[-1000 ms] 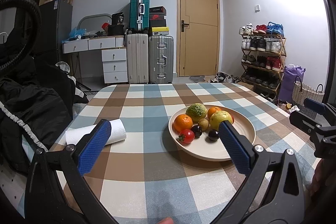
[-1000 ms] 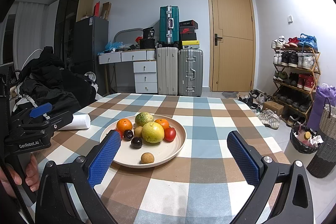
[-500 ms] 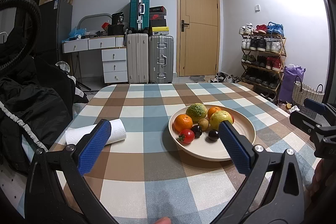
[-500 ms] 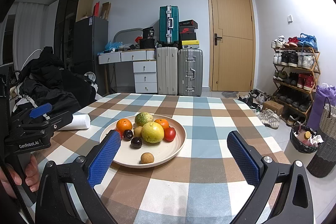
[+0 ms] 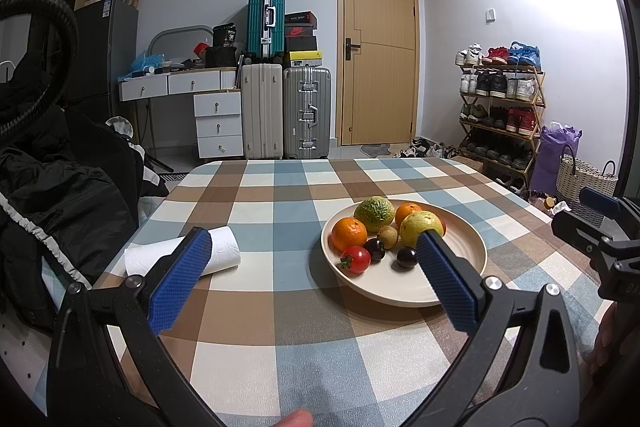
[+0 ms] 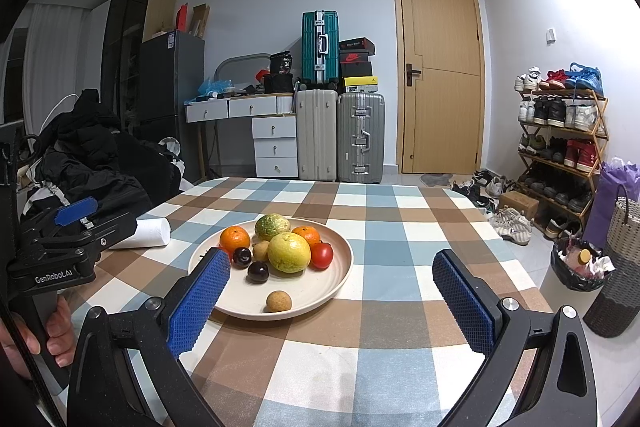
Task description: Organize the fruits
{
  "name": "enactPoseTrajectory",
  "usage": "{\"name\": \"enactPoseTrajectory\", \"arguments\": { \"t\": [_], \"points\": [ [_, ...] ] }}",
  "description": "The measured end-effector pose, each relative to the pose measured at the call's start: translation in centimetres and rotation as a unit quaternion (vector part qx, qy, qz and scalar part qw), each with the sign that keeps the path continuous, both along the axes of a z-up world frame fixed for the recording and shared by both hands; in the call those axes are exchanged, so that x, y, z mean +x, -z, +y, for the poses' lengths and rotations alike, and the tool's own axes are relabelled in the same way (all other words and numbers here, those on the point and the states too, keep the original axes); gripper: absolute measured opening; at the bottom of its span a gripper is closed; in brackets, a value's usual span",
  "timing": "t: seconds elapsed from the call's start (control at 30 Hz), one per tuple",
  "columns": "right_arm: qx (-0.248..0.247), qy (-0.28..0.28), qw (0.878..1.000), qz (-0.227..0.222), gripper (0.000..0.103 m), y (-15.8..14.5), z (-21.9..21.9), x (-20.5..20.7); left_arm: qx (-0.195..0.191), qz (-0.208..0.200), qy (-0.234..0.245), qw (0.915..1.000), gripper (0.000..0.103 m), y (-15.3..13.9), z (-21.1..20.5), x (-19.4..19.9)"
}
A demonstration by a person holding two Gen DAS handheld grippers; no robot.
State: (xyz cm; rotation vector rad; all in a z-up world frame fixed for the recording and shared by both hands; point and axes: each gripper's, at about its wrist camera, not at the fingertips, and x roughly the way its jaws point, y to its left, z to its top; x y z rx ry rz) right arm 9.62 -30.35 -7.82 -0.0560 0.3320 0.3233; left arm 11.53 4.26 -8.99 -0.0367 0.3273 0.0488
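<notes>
Both claws hang spread wide and empty over the near table edge: left gripper [image 5: 312, 279], right gripper [image 6: 340, 291]. Landmark: plate [image 6: 340, 267] on the checked table [image 6: 400, 359].

Fruit heaped at the plate's far-left part: yellow citrus [image 6: 289, 252], green citrus [image 6: 272, 226], two oranges, tomato [image 6: 321, 255], two dark plums.

One small brown fruit [image 6: 278, 301] lies alone at the plate's near rim, ahead and slightly left of the right gripper. It is round, with no long axis. Right hand judged nearer.

Paper roll [image 5: 218, 255] lies left of the plate.
</notes>
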Motion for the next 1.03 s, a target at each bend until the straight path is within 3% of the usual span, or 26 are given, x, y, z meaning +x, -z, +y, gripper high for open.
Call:
{"name": "enactPoseTrajectory", "arguments": {
  "t": [1.03],
  "points": [
    [0.0, 0.0, 1.0, 0.0, 0.103, -0.02, -0.03, 0.03, 0.003, -0.002, -0.003, 1.0, 0.102, -0.05, -0.04, -0.15]
  ]
}}
